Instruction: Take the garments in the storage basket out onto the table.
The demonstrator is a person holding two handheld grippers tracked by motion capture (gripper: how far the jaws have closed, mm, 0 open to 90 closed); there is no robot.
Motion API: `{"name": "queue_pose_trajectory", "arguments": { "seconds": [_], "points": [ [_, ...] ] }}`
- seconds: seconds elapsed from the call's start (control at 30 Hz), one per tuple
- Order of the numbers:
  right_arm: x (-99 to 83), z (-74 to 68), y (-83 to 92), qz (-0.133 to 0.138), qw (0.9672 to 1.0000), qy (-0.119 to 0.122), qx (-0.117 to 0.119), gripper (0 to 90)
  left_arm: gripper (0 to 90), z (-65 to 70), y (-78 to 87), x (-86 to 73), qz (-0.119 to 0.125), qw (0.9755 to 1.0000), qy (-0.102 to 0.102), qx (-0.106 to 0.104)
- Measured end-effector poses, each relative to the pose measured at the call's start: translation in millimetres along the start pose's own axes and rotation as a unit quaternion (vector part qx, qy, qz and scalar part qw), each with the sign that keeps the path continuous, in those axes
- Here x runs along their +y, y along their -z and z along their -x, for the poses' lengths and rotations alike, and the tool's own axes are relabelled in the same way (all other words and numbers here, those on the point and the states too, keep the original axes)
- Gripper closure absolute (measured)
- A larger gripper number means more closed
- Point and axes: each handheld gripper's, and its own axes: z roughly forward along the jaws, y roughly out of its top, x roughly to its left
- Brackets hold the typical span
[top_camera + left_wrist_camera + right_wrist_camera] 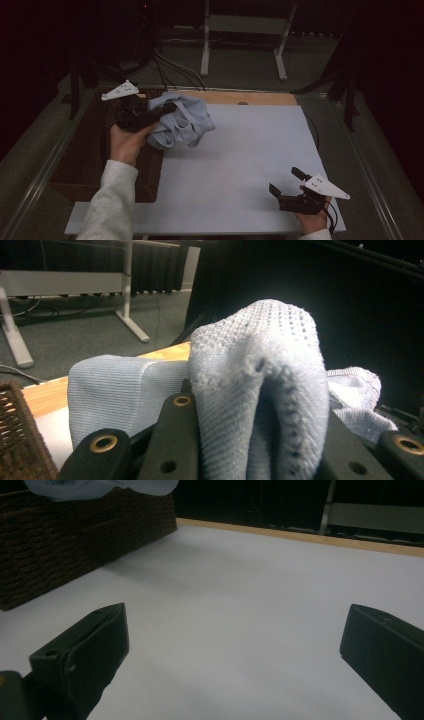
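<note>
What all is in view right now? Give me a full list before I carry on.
light blue knitted garment: one, pale blue, bunched, held up at the basket's right edge over the board's far left corner
dark brown woven wicker basket: one, dark brown, left of the board
white flat board: one, white, covers the table centre
light wooden table edge: one strip, tan, along the board's far side
white metal frame legs: one frame, white, on the floor beyond the table
black cables: several, black, on the floor behind the basket
left gripper: one, black, jaws shut on the garment
right gripper: one, black, jaws open, near right corner of the board
</note>
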Motion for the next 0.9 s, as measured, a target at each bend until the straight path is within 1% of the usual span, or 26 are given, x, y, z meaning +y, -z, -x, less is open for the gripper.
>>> {"name": "queue_pose_trajectory", "arguments": {
  "seconds": [0.2,0.33,0.5,0.63,0.7,0.77,0.83,0.9],
  "points": [
    [0.1,0.2,0.2,0.0,1.0,0.0,0.0,0.0,76.5,2.7,-9.0,-1.6,-0.003,1.0,0.003,-0.009],
    [0.1,0.2,0.2,0.0,1.0,0.0,0.0,0.0,76.5,5.6,-15.2,-3.0,-0.007,0.9999,0.0,-0.01],
    [0.1,0.3,0.3,0.0,1.0,0.0,0.0,0.0,76.4,8.3,-23.9,-5.0,-0.016,0.9998,0.002,-0.015],
    [0.1,0.3,0.3,0.0,1.0,0.0,0.0,0.0,76.5,9.4,-31.5,-6.0,-0.031,0.9994,0.009,-0.012],
    [0.1,0.3,0.2,0.0,1.0,0.001,0.0,0.0,76.5,10.4,-34.9,-6.7,-0.034,0.9993,0.011,-0.01],
    [0.1,0.4,0.2,0.0,1.0,0.001,0.0,0.0,76.5,11.4,-37.5,-7.1,-0.037,0.9992,0.009,-0.005],
    [0.2,0.5,0.3,0.0,1.0,0.001,0.001,0.0,76.3,13.4,-39.7,-7.5,-0.042,0.9991,0.002,0.002],
    [0.2,0.6,0.4,0.0,1.0,0.001,0.001,0.0,76.1,14.7,-42.3,-8.6,-0.045,0.999,-0.002,-0.001]
  ]
}}
